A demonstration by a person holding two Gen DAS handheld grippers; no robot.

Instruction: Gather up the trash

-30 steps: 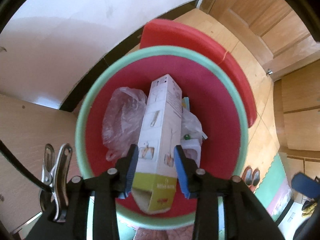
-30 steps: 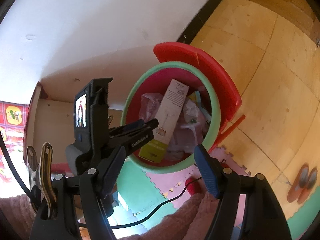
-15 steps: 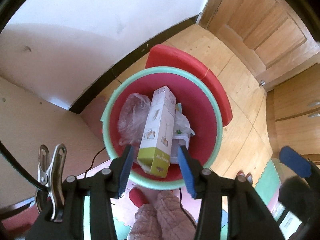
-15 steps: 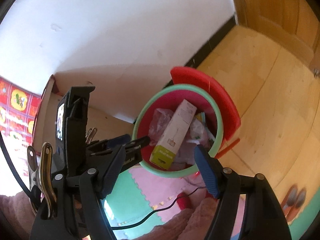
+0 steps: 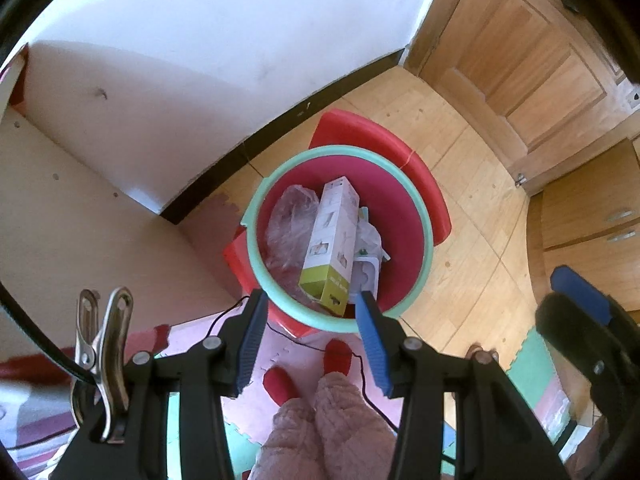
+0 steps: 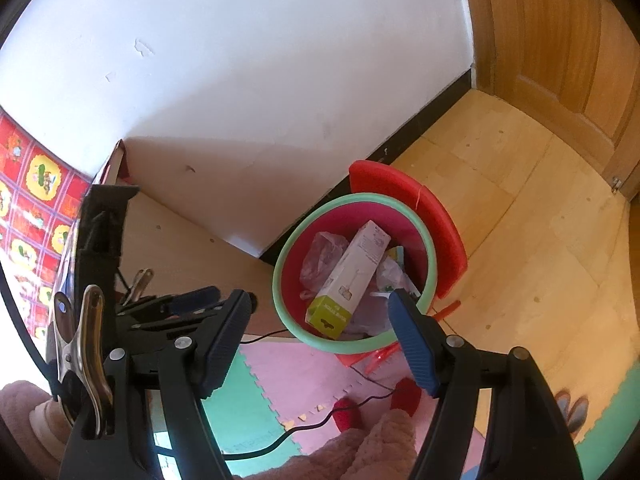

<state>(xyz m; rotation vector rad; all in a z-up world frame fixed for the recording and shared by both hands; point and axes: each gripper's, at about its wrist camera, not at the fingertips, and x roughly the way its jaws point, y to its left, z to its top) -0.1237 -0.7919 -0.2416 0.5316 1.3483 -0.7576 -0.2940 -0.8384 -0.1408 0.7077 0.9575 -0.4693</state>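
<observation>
A red trash bin with a mint-green rim [image 5: 425, 216] [image 6: 280, 272] stands on the floor by the wall. Inside it a long white and lime-green carton [image 5: 332, 240] [image 6: 352, 276] leans on a crumpled clear plastic bag [image 5: 290, 224] and white packaging [image 5: 366, 272]. My left gripper [image 5: 310, 300] hangs high above the bin, pointing almost straight down, open, with nothing between its blue pads. My right gripper [image 6: 318, 300] is also above the bin and open wide, holding nothing. It shows at the right edge of the left wrist view [image 5: 576, 300].
A red lid [image 5: 400, 152] stands behind the bin. A beige cabinet side [image 5: 80, 220] is to the left, a wooden door [image 5: 540, 60] to the right. The person's feet in red socks [image 5: 280, 384] and a black cable [image 6: 320, 420] lie on foam mats. Slippers [image 6: 572, 408] sit at the right.
Both grippers have risen away from the bin, which now looks smaller. The left jaws, earlier close on either side of the carton, have spread a little; the carton stays in the bin.
</observation>
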